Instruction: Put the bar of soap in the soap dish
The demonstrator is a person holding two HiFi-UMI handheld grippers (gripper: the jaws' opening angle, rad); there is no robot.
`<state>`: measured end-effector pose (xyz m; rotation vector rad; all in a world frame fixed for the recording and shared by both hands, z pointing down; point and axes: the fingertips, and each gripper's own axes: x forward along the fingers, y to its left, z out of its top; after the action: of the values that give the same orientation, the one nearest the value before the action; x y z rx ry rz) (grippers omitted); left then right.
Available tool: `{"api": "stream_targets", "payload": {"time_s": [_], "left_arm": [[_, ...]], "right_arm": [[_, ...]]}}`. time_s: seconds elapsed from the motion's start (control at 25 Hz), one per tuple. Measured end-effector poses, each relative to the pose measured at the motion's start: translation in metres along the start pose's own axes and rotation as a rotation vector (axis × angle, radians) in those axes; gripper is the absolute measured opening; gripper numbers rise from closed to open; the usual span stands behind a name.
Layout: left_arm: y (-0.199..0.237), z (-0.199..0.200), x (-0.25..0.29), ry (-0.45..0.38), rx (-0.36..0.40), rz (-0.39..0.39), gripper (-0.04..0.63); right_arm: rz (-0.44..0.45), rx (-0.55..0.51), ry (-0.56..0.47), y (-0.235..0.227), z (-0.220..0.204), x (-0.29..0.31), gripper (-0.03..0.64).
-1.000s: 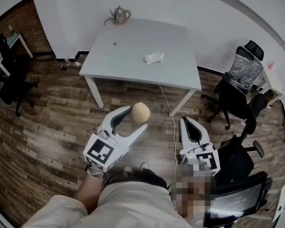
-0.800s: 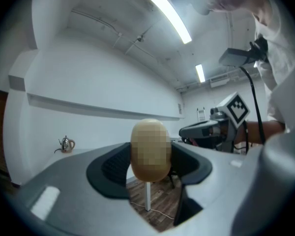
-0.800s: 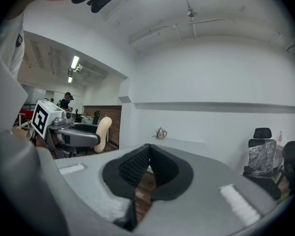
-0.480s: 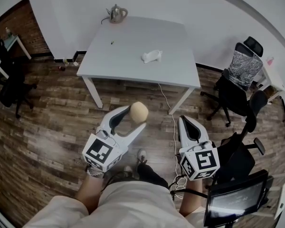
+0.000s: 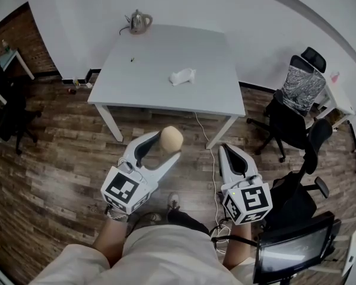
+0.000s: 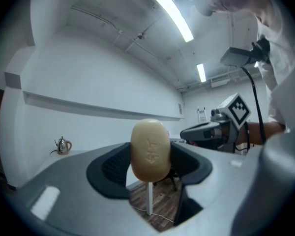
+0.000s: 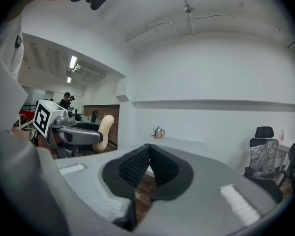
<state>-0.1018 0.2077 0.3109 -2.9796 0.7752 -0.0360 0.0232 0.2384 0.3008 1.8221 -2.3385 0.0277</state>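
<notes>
1. The left gripper [image 5: 168, 147] pinches the smooth, egg-shaped, cream bar of soap [image 5: 171, 138] in its jaws, above the wood floor [image 5: 59, 159].
2. The right gripper [image 5: 227, 149] has its ribbed black jaws pressed together.
3. The white soap dish [image 5: 182, 76] sits on the flat white bench [image 5: 148, 52], well apart.

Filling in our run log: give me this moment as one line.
left gripper: shut on bar of soap | right gripper: shut, empty | soap dish: on table, soap not yet in it
</notes>
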Motion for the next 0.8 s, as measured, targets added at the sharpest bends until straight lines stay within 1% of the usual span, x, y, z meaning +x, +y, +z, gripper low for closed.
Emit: {"api": "stream_targets", "payload": {"time_s": [0.32,0.8], "left_arm": [[0.015,-0.001,0.024,0.005,0.019,0.002,0.273],[0.047,-0.003,0.060,0.030,0.016,0.014,0.273]], "right_arm": [[0.011,0.001,-0.012,-0.018,0.001,0.028,0.003],[0.019,0.031,-0.005,-0.049,0.000,0.074,0.003]]}}
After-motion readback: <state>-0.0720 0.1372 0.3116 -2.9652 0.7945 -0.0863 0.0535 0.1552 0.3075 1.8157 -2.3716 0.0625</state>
